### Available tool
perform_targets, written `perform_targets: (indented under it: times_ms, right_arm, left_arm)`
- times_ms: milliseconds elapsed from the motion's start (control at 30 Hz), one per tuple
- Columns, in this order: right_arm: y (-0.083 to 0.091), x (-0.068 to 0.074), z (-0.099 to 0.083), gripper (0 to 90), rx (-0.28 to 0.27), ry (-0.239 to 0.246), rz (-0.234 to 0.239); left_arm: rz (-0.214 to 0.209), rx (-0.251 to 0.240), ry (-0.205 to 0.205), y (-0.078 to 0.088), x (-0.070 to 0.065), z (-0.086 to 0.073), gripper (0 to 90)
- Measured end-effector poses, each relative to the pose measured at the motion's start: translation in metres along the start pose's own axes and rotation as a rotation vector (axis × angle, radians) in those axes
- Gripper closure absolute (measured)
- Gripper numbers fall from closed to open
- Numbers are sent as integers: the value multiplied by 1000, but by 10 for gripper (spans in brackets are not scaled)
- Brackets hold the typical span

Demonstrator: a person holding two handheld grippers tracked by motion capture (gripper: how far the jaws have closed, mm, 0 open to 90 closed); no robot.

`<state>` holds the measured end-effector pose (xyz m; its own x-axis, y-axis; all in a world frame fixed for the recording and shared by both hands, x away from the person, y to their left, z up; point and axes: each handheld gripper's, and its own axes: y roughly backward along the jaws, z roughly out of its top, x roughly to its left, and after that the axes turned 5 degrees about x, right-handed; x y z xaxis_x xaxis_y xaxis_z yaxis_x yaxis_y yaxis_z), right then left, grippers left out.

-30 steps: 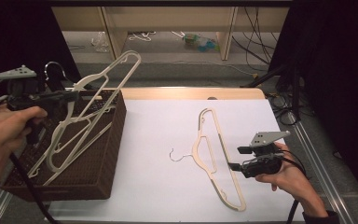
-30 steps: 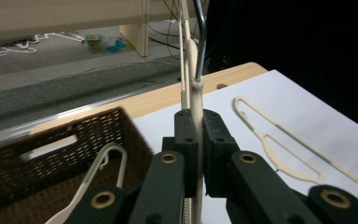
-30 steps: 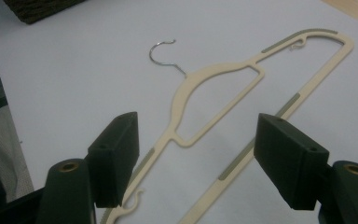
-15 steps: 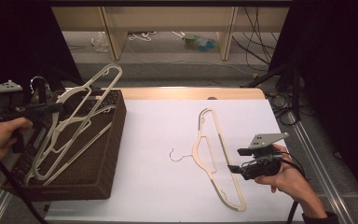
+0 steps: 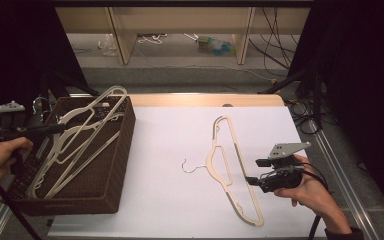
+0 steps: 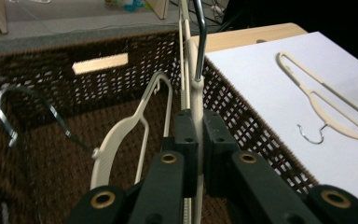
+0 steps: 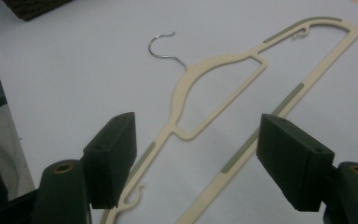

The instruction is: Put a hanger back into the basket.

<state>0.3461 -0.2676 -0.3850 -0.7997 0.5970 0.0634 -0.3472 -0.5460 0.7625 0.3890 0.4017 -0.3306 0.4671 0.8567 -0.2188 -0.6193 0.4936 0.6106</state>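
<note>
High view: left gripper point(image 5: 55, 129) clamps a hanger point(image 5: 75, 140) inside the basket point(image 5: 122, 150); right gripper point(image 5: 252, 172) gapes over open mat point(image 5: 170, 145).

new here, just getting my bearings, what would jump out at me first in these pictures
The dark wicker basket at the table's left, with cream hangers leaning in it; the left gripper is shut on one hanger near its metal hook. On the white sheet at the right lies a lone cream hanger, with the right gripper open beside it.
</note>
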Motion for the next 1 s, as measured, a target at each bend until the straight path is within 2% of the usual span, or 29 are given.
perform_targets:
  times_ms: [133,233,367,433,500,567,767,833,900,933,1000]
  right_arm:
    - [0,-1,0,296,-8,1,-4]
    - [0,0,1,296,-5,5,1]
    - [-1,0,1,296,-3,5,4]
    - [-1,0,1,296,-5,5,2]
    - [-1,-1,1,296,-5,9,3]
    - [-1,-1,1,296,-2,4,0]
    - [-2,-1,0,296,-1,4,3]
    - [-4,0,0,296,0,6,6]
    - [-5,0,1,295,5,6,6]
    - [-7,1,0,295,-14,2,-3]
    - [-8,1,1,295,-5,6,5]
  left_arm:
    - [-21,-8,11,-1,5,-6,860]
    - [-25,26,6,-7,5,-9,860]
    - [-29,59,24,-14,11,-11,859]
    - [-36,54,41,-14,15,-14,859]
    - [-33,63,64,-15,18,-16,859]
    - [-23,87,68,-18,20,-18,858]
    - [-12,102,76,-24,19,-23,844]
    - [23,112,80,-22,19,-23,810]
    - [91,131,99,-21,18,-23,723]
    - [115,132,106,-20,18,-24,676]
    - [173,125,132,-18,20,-25,648]
